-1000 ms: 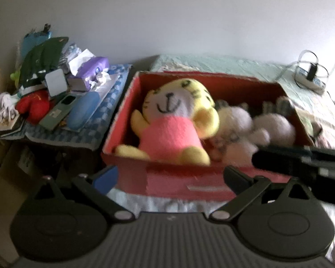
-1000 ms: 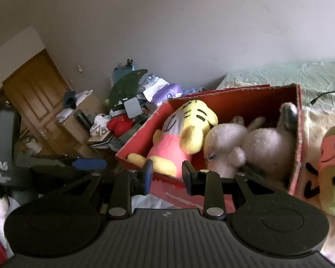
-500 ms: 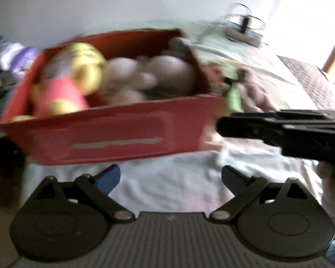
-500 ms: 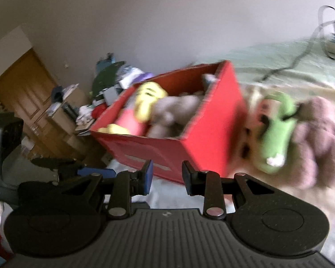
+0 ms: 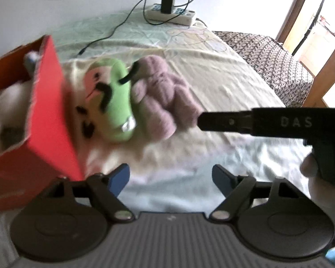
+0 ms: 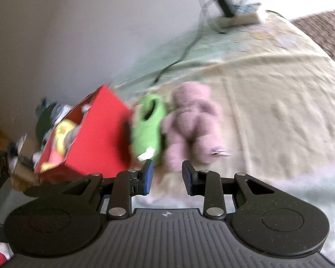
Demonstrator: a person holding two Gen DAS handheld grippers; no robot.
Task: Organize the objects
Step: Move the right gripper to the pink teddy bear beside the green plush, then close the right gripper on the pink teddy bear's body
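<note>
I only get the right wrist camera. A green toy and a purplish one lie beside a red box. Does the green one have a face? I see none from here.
Observer: Yes. In the left wrist view the green plush shows a pale pink face with black markings.
Operator: What does my gripper look like from outside?
Observer: The right gripper reaches in from the right as a black bar, with its tip next to the purple plush. Blur hides whether they touch.
Operator: Is the other gripper holding anything?
Observer: No. The left gripper is open, with only bedsheet between its blue pads.
</note>
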